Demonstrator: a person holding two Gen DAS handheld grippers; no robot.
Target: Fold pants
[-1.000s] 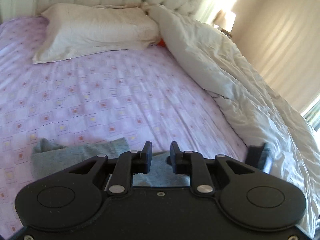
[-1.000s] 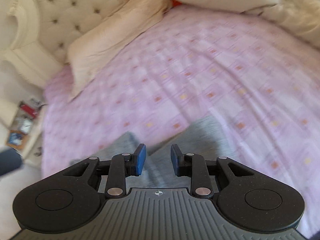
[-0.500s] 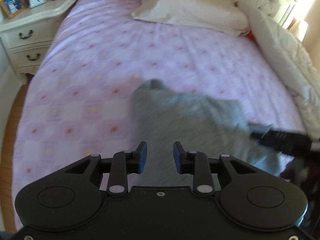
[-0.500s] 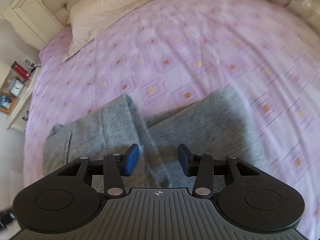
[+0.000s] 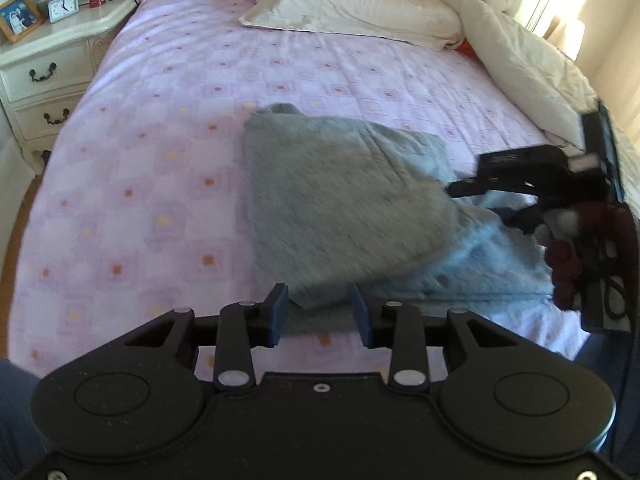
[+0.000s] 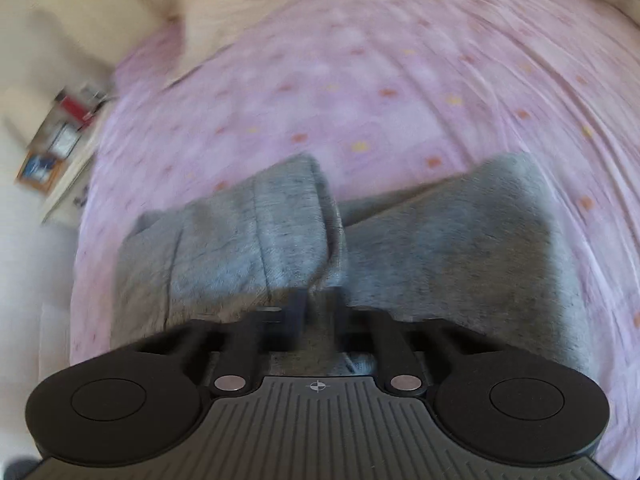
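Pants [image 5: 344,200] part-folded on bed [image 5: 160,160]; fold unfinished.
Left tongs [image 5: 320,314] apart, straddling the near pants edge. Right tongs [image 6: 318,312] blurred, at the cloth; grip cannot be told. Legs lie bunched, final folds left.

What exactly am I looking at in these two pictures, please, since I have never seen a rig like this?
No robot here: a person holds a two-finger gripper in each hand, each with a fisheye camera looking along its fingers. In the left camera's view, the left gripper is open, empty, above the near edge of the grey pants lying on the pink bedsheet; the right gripper reaches in from the side. The right camera's view is blurred; that gripper sits at the bunched fabric, but a grip cannot be confirmed. A pillow and nightstand lie beyond.
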